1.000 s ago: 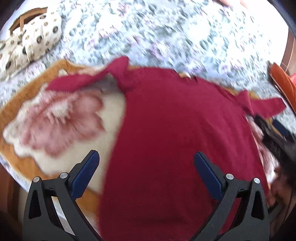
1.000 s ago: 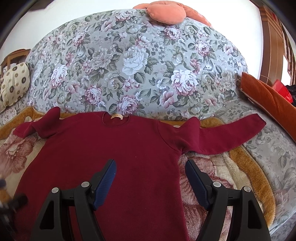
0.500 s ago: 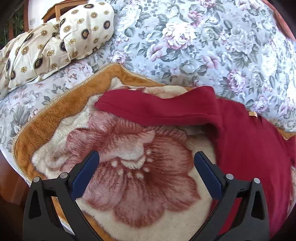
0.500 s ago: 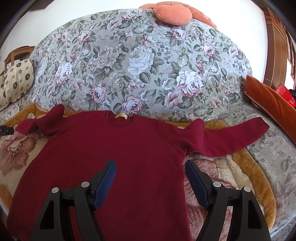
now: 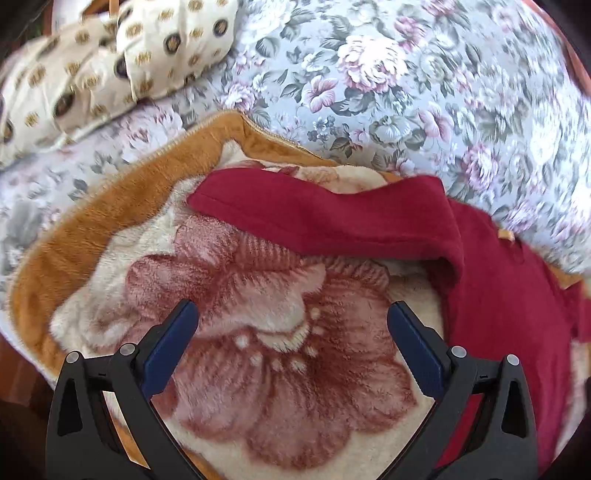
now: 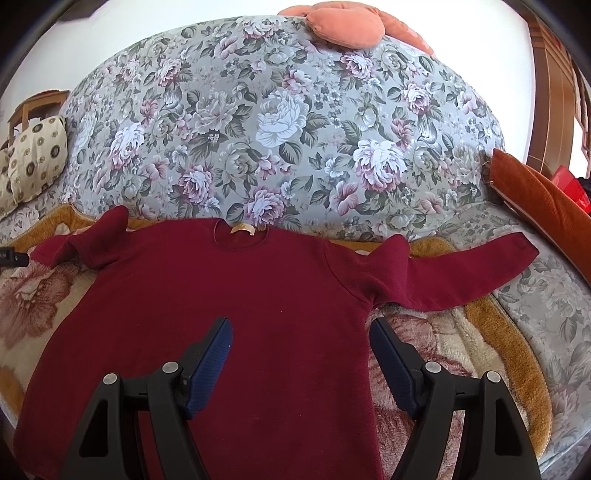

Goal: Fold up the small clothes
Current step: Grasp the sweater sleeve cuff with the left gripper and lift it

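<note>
Floral sofa [image 6: 295, 122], white wall [image 6: 110, 33], wooden doorframe [image 6: 550, 85].

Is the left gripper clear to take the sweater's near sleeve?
Probably yes. The left gripper is open over bare blanket, and the sleeve lies flat just ahead with nothing between.

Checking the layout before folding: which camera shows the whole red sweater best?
The right wrist view: the red sweater lies flat with both sleeves spread. The left wrist view shows only one sleeve and a shoulder.

one red sweater [image 6: 236, 314], one plush blanket [image 5: 258, 332], two grippers, three cushions.
</note>
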`<state>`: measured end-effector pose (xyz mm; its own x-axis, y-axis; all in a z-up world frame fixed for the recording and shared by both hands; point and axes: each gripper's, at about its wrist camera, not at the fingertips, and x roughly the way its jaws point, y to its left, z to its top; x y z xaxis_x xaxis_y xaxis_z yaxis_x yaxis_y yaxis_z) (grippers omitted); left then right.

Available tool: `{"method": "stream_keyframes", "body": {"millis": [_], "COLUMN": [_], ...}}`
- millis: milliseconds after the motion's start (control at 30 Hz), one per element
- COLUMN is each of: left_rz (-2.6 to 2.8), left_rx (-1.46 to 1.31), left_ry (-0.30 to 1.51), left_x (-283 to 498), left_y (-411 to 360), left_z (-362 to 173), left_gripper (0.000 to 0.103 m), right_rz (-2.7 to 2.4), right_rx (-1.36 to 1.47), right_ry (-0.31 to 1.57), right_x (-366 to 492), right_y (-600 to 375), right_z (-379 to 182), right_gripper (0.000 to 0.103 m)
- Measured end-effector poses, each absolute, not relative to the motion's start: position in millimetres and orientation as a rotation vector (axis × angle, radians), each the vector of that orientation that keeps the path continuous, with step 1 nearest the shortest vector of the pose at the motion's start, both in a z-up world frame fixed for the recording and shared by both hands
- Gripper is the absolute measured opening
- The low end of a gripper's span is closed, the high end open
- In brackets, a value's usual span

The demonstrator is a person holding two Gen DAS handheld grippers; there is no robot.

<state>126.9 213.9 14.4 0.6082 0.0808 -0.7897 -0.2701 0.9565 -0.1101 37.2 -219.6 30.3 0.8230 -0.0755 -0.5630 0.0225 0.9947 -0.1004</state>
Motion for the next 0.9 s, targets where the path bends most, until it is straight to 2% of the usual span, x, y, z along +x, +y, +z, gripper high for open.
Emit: {"method": "stream_keyframes", "body": {"millis": [133, 167, 200, 233, 300, 600, 900], "left_rz": [0.122, 0.112, 0.099, 0.07, 0.031, -0.015, 0.036], "left_rx": [-0.36, -0.408, -0.448, -0.518, -0.645, -1.003, -1.058], "left_ry": [0.906, 0.914, 0.926, 0.945, 0.973, 0.973, 0.928], "left_x": [137.9, 143.7, 148.9, 157.1, 169.3, 203.7, 224.8], "left_y": [262.2, 279.0, 291.2, 306.6, 330.0, 364.3, 366.6], "left_z": [26.9, 28.6, 28.3, 26.1, 18.9, -41.9, -68.6], "left_gripper": [0.097, 0.09, 0.077, 0.069, 0.047, 0.045, 0.045], "right_rz": [-0.051, -0.05, -0.05, -0.048, -0.044, -0.031, -0.029], "right_rx": [-0.09, -0.089, -0.088, -0.087, -0.081, -0.041, -0.04], "right_ry": [0.598, 0.596, 0.594, 0.593, 0.595, 0.61, 0.62], "right_x": [36.6, 36.2, 35.7, 35.7, 35.9, 38.6, 39.9], "right_y": [-219.6, -219.6, -219.5, -219.4, -220.0, -226.7, -225.9], "right_z": [30.5, 30.5, 30.5, 30.6, 30.3, 27.2, 24.0], "right_gripper": [0.075, 0.075, 0.075, 0.075, 0.075, 0.075, 0.075]}}
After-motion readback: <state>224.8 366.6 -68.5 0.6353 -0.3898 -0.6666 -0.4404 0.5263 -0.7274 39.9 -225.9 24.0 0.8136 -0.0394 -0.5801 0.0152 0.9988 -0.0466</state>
